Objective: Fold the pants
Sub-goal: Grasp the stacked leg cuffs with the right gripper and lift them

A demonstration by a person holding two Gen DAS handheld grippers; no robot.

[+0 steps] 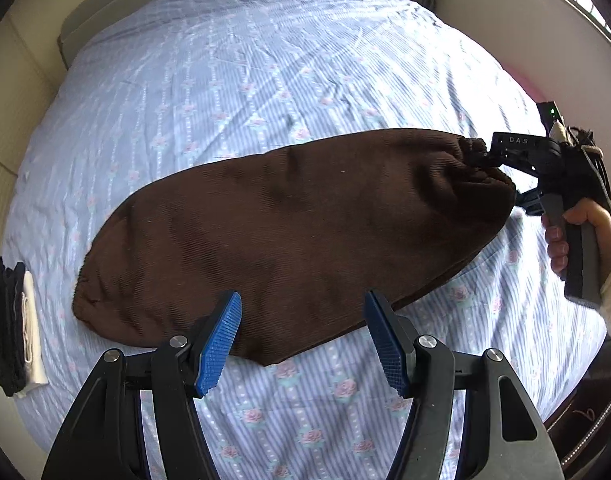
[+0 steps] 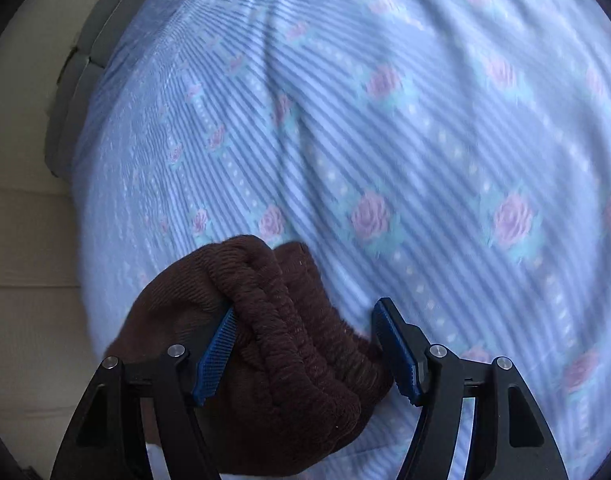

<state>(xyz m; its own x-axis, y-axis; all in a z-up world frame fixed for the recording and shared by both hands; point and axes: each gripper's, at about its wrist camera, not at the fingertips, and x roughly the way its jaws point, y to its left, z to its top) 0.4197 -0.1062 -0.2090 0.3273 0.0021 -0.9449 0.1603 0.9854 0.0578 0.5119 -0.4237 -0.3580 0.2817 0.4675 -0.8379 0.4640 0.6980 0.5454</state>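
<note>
Brown corduroy pants [image 1: 289, 232] lie across frame centre on the blue floral-striped bed [image 1: 265, 60]. Left gripper [image 1: 303, 338] fingers spread, empty, at near edge. Right gripper [image 2: 305, 350] fingers apart around elastic waistband [image 2: 281, 320], not clenched. Pinch both layers before lifting, keep edges aligned.

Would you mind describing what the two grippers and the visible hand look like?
Both the left gripper and right gripper have black angular frames, silver pivot bolts and ribbed blue finger pads. The right one bears "DAS" lettering, a green light and cables. The hand is bare, with a cream sleeve.
</note>
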